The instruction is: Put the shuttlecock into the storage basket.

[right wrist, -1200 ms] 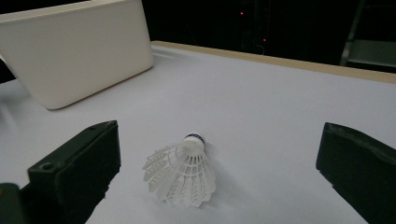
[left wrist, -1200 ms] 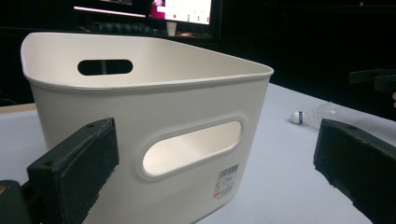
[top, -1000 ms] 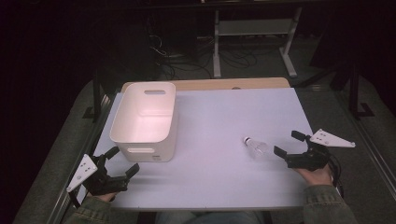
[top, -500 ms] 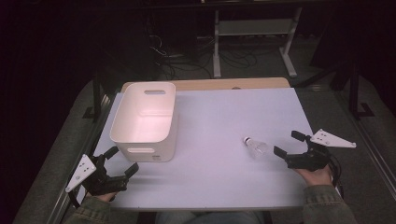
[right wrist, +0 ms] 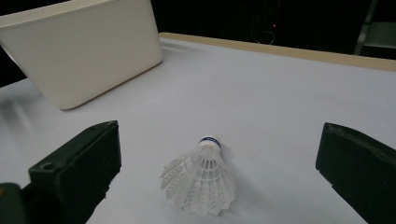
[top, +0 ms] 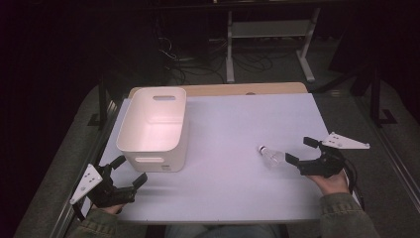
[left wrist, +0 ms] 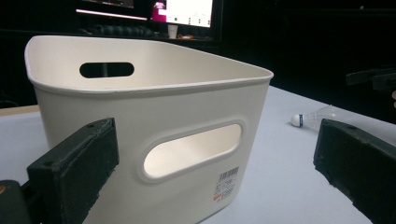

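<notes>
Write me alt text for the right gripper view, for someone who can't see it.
A white shuttlecock lies on its side on a pale table, apart from and between the wide-open black jaws of the right gripper, cork end pointing away. A white bin stands on the table at upper left.
</notes>
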Demonstrator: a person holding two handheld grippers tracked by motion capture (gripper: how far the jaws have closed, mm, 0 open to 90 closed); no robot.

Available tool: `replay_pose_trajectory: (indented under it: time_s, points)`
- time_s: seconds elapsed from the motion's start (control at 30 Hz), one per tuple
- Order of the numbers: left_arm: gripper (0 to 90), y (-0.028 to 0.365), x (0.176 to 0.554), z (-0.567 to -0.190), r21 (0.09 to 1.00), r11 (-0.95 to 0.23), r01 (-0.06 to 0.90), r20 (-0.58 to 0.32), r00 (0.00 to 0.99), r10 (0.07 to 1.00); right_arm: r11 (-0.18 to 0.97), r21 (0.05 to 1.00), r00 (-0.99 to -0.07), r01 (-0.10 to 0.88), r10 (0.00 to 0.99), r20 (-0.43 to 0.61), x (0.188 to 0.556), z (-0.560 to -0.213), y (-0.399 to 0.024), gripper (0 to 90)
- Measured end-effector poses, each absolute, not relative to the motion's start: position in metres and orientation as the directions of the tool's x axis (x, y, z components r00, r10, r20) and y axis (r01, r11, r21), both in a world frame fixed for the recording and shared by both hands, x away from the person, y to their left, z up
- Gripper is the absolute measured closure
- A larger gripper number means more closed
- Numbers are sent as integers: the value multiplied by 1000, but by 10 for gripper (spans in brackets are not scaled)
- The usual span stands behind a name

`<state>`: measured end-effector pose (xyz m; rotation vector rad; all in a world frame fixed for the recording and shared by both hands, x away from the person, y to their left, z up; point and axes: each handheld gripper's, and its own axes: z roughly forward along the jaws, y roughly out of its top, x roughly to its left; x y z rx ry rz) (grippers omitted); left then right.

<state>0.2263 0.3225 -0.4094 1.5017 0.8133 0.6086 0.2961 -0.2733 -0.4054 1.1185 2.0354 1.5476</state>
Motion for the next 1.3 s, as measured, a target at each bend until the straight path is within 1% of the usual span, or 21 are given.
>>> replay_pose_trajectory:
  time_s: [0.1,0.6,0.77,1.17,1.3]
  points:
    - [0,322,226,-409,991,10,135,-91,611,786,85,917,-621,390,759,194,300,-401,-274,0]
    - [0,322,226,-409,991,3,136,-87,616,783,143,907,-639,397,753,160,314,-395,-271,0]
    - [0,322,226,-409,991,3,135,-86,615,783,146,902,-640,406,750,166,319,-393,-269,0]
    - [0,321,226,-409,991,6,135,-90,621,779,199,861,-640,469,748,176,337,-400,-262,5]
    - [0,321,226,-409,991,10,137,-93,617,781,198,852,-638,484,746,189,343,-405,-261,32]
